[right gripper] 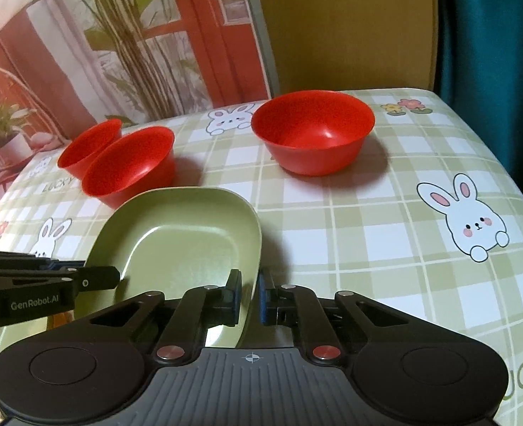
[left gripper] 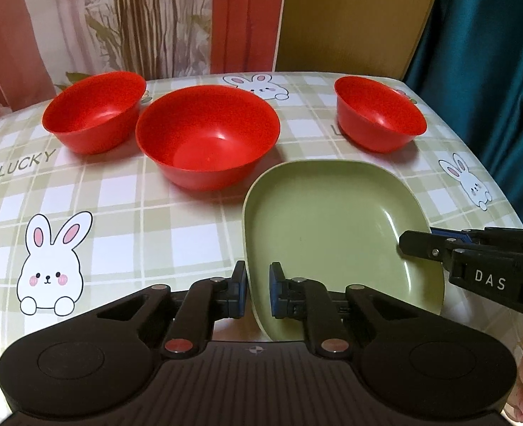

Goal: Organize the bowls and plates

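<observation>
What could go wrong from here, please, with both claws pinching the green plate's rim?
1. The left claw and right claw each grip only the thin rim of the green plate; uneven lifting could twist it loose.
2. The large red bowl sits close behind the plate, so pushing forward might knock it.

Legible markings:
- "LUCKY", grey capitals, printed on checked tablecloth (left gripper: 126,191) over tabletop, at 9 o'clock in left wrist view; cropped to "UCKY" at 4 o'clock in right wrist view.
- "DAS", white, on right claw (left gripper: 417,248) body, at 3 o'clock.
- "GenRobot.AI", white, on left claw (right gripper: 102,278) body, at 9 o'clock.
</observation>
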`<state>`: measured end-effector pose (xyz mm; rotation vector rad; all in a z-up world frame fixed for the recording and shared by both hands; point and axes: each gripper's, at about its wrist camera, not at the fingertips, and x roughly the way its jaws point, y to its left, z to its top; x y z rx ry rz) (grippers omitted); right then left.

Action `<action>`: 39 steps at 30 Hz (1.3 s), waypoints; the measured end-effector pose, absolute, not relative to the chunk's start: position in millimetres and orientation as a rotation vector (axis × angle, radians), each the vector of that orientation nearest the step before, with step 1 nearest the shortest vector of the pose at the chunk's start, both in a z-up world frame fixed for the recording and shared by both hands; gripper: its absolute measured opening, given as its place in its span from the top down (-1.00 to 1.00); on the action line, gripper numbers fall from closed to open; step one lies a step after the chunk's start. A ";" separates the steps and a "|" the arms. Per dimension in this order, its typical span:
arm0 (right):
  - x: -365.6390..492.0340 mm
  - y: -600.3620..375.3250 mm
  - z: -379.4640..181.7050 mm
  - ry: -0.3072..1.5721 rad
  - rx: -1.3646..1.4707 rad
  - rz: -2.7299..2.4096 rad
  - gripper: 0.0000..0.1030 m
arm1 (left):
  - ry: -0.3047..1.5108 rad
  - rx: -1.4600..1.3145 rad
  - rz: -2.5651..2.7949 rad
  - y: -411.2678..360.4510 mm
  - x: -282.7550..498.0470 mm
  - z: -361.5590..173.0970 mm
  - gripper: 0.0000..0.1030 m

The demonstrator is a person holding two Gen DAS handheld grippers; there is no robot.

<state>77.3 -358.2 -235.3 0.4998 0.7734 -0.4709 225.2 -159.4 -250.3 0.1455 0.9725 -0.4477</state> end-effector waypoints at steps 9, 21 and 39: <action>74.7 -352.7 -219.1 0.733 0.487 -0.483 0.82 | 0.956 0.133 -0.450 -153.6 220.4 -239.0 0.73; 71.2 -345.3 -195.4 0.698 0.499 -0.493 0.81 | 0.902 0.111 -0.452 -147.0 209.0 -212.7 0.73; 96.6 -298.7 -167.4 0.681 0.483 -0.441 0.80 | 0.825 0.048 -0.387 -97.7 197.4 -181.3 0.73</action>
